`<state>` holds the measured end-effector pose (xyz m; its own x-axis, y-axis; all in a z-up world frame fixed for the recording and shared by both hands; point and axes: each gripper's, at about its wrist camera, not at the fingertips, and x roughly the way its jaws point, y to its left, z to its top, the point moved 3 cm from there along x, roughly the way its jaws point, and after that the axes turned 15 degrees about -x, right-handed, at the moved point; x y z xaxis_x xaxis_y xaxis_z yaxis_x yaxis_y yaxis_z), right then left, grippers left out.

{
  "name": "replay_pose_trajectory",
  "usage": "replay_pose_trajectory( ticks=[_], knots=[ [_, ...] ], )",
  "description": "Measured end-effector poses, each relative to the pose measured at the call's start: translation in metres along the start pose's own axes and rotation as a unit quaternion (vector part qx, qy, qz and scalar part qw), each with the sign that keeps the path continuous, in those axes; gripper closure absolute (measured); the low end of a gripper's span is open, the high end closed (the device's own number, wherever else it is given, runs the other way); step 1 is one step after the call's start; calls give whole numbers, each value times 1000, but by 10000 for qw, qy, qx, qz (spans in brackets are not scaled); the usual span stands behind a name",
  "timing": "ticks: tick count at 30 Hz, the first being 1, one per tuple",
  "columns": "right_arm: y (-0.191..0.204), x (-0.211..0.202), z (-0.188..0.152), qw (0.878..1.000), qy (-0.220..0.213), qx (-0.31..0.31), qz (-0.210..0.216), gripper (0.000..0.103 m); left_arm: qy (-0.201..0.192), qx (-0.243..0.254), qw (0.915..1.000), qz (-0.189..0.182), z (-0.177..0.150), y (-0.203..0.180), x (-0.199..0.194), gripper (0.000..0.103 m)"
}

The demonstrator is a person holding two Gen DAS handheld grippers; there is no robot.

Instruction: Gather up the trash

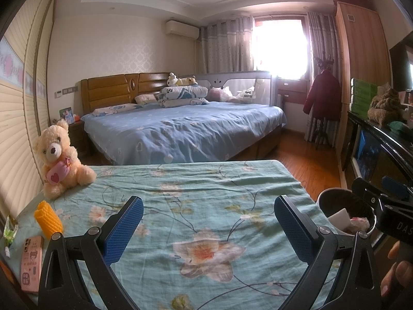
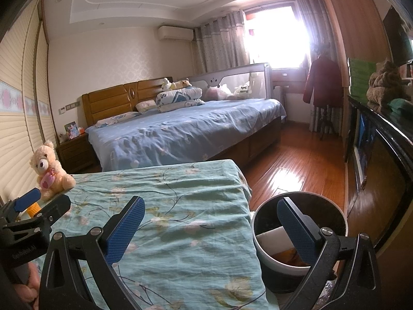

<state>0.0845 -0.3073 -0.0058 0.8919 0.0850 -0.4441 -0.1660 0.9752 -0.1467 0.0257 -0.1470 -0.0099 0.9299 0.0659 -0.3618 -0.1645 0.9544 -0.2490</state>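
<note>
The left gripper (image 1: 208,228) hangs over a table covered with a green flowered cloth (image 1: 196,196), its 2 blue-padded fingers spread wide apart with nothing between them. The right gripper (image 2: 211,228) is also spread wide and empty; its left finger sits above the cloth's right edge and its right finger above the open trash bin (image 2: 338,222) that stands on the floor just beside the table.

Inside the bin lie a white flat piece (image 2: 273,240) and some brownish scraps; from the left wrist view a pink crumpled bit (image 1: 359,223) shows there too.

On the table's far left, a yellow ribbed foam roll (image 1: 48,218) lies near the edge, with a green-and-white wrapper (image 1: 9,231) just beside it at the very edge and a pink phone (image 1: 31,263) nearer the camera. A cream teddy bear (image 1: 60,160) holding a pink heart pouch sits at the back left corner.

Behind the table stands a bed with blue sheets (image 1: 185,129), and a dark red coat (image 1: 322,95) hangs by the bright window.
</note>
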Motion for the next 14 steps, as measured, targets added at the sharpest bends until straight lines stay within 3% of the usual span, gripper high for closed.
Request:
replay_pose_trajectory(
  ticks=[14],
  knots=[
    [1,10,-2,9999,134,22,105,0,119,-22,9999,63,0,4,7,1]
  ],
)
